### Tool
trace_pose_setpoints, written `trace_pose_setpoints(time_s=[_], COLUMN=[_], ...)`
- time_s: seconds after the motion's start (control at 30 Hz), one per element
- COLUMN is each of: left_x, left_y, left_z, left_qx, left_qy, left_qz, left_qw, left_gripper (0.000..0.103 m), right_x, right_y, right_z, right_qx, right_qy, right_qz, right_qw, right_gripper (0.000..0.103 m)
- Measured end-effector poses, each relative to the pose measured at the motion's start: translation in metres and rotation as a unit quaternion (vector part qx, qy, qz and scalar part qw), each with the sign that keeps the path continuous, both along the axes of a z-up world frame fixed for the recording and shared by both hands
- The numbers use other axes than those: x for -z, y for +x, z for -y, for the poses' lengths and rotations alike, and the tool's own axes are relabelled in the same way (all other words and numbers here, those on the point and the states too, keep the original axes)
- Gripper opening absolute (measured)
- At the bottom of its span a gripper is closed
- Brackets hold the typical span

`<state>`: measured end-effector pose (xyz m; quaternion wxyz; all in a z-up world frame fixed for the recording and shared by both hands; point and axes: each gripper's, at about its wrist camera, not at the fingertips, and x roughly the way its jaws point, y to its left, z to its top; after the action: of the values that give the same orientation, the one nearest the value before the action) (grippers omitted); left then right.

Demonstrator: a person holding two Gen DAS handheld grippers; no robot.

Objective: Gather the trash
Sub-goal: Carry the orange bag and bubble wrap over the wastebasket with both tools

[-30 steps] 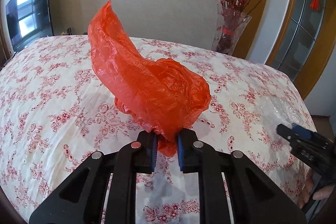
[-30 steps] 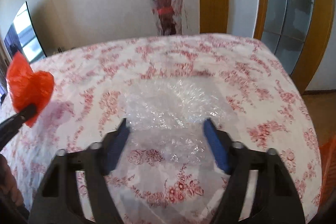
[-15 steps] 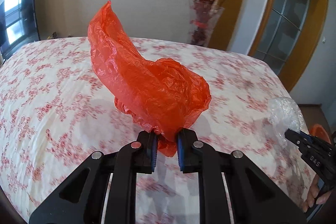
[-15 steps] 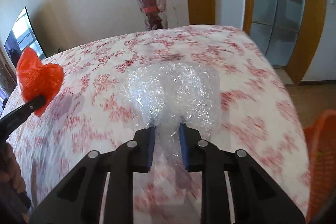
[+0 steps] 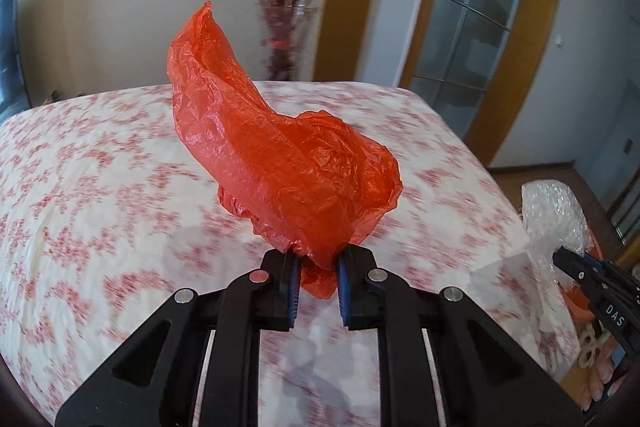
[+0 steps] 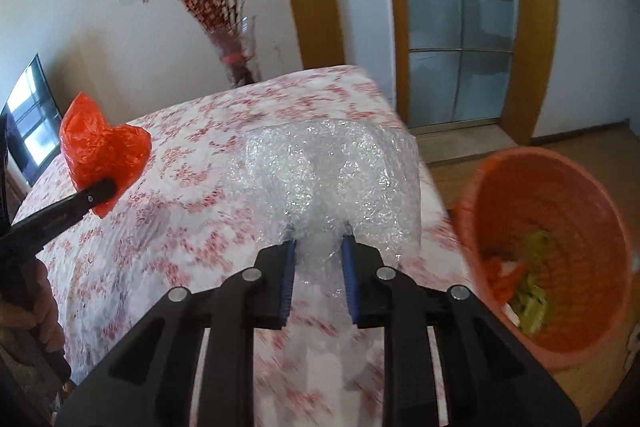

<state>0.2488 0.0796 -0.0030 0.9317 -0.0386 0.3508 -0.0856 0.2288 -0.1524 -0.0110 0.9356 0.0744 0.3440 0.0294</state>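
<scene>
- Left gripper (image 5: 316, 289): pitched down over the bed, jaws clenched on the bottom twist of the orange plastic bag (image 5: 276, 163); bag stands up above the fingers, clear of the bedspread (image 5: 100, 167).
- Right gripper (image 6: 318, 273): also pitched down, jaws clamped on a crumpled wad of bubble wrap (image 6: 332, 179), held up at the bed's right edge.
- Orange basket (image 6: 592, 195): on the wooden floor, just right of the bed; scraps lie inside.
- Beyond the bed: vase of red branches (image 6: 236, 47) by the wall.
</scene>
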Motion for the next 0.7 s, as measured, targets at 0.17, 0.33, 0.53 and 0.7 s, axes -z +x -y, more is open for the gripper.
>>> trace_pose_setpoints(time_s=[0.17, 0.33, 0.53, 0.7], left_x=[0.000, -0.001, -0.002, -0.003], left_y=[-0.016, -0.027, -0.037, -0.040], left_z=[0.029, 0.056, 0.087, 0.113], left_qx=[0.032, 0.061, 0.093, 0.119], left_qy=[0.002, 0.001, 0.000, -0.001], left_qz=[0.000, 0.001, 0.001, 0.000], left_qw=[0.9995, 0.9981, 0.9956, 0.9929], left_gripper=[0.015, 0.015, 0.015, 0.015], right_x=[-0.005, -0.009, -0.010, -0.009], right_y=[-0.024, -0.042, -0.061, -0.072], right_z=[0.023, 0.042, 0.064, 0.081], right_qx=[0.027, 0.052, 0.078, 0.098], right_qy=[0.002, 0.002, 0.004, 0.002], right_qz=[0.014, 0.023, 0.032, 0.037], right_qw=[1.000, 0.998, 0.996, 0.995], right_gripper=[0.022, 0.022, 0.022, 0.022])
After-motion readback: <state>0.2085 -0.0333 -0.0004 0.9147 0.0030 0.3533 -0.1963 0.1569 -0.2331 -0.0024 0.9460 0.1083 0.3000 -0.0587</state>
